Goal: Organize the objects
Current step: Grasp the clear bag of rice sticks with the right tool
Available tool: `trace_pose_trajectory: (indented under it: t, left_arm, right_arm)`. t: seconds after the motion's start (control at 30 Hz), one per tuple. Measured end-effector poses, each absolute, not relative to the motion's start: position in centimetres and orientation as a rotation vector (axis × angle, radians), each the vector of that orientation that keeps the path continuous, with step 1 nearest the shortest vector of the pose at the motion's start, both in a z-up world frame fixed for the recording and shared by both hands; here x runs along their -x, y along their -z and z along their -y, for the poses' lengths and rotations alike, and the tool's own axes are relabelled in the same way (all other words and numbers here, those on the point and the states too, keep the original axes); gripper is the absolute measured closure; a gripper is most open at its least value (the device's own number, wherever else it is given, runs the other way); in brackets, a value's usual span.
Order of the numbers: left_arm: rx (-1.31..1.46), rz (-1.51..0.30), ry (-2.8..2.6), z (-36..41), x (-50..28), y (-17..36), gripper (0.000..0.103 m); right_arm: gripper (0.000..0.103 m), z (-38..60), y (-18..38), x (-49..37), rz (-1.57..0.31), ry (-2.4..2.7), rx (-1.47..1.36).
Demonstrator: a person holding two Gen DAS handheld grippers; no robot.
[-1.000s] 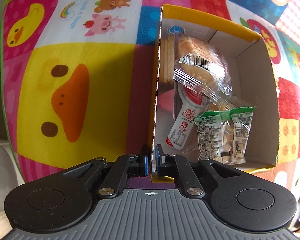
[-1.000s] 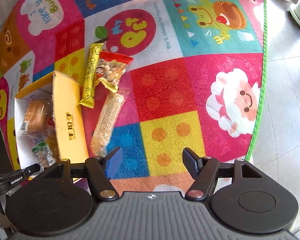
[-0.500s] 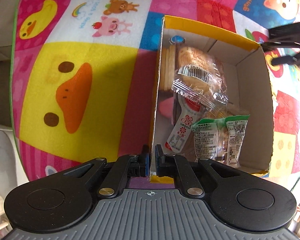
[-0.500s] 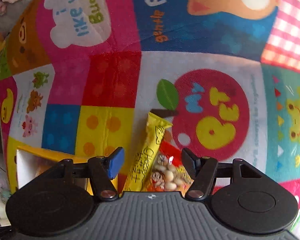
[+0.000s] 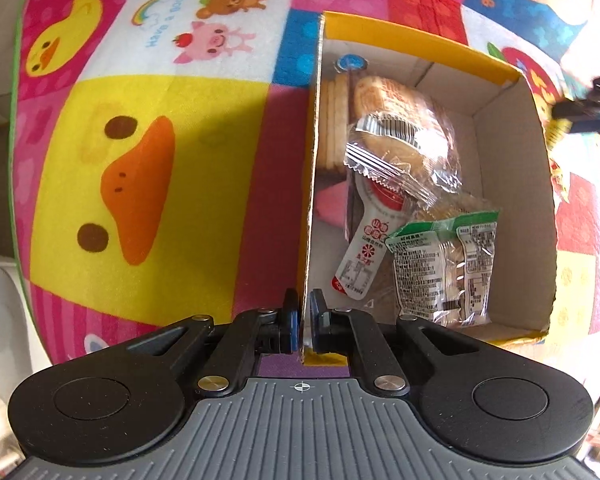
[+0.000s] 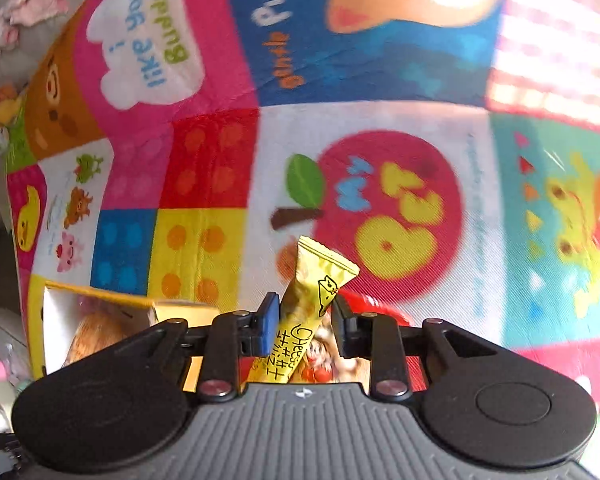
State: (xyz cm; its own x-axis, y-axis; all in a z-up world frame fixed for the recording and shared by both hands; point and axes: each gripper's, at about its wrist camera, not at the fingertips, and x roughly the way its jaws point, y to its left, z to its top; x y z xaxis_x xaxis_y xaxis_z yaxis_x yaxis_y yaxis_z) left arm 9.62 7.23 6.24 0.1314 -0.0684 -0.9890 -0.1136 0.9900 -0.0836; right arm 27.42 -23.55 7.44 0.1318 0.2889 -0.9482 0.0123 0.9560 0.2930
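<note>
A yellow cardboard box lies open on the play mat and holds several wrapped snacks, among them a clear-wrapped pastry and a green-edged biscuit pack. My left gripper is shut on the box's near left wall. In the right wrist view the box shows at lower left. My right gripper is closed around a yellow cheese stick packet, which tilts up between the fingers. A red nut packet lies under it, mostly hidden.
The colourful cartoon play mat covers the floor around the box. Its green edge runs along the left in the left wrist view, with grey floor beyond. The right gripper shows blurred at the right edge of that view.
My right gripper dropped onto the yellow cheese stick packet and its fingers closed in on it. My left gripper kept its hold on the box wall; the view shifted slightly.
</note>
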Motion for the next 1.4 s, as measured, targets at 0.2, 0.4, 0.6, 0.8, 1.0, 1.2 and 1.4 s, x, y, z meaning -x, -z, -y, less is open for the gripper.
trace_pose_trajectory:
  t: [0.2, 0.4, 0.6, 0.8, 1.0, 1.2, 1.4]
  left_arm:
    - [0.156, -1.456, -0.014, -7.4, -9.9, -5.0, 0.095]
    - [0.082, -1.482, -0.009, -6.2, -10.0, -4.9, 0.095]
    - [0.067, -1.344, 0.029, -5.7, -8.1, -6.9, 0.095]
    - [0.05, -1.205, 0.063, -5.9, -5.7, -7.3, 0.095]
    - [0.064, -1.16, 0.051, -6.0, -5.3, -7.3, 0.095]
    - [0.094, -1.188, 0.049, -6.4, -5.9, -7.0, 0.095]
    - [0.113, -1.23, 0.063, -6.7, -6.4, -6.8, 0.095]
  right_arm:
    - [0.072, 28.7, -10.5, -21.6, -1.412, -0.044, -0.342]
    - [0.053, 30.4, -11.6, -15.5, -1.462, -0.023, -0.421]
    - [0.052, 28.7, -8.4, -14.9, -1.515, 0.017, -0.584]
    - [0.05, 24.2, -5.2, -17.5, -1.515, 0.003, -0.503]
    - [0.051, 20.9, -3.9, -17.5, -1.509, -0.026, -0.308]
    - [0.059, 22.6, -4.4, -15.4, -1.548, -0.053, -0.287]
    - [0.058, 25.0, -4.9, -12.6, -1.51, -0.019, -0.241]
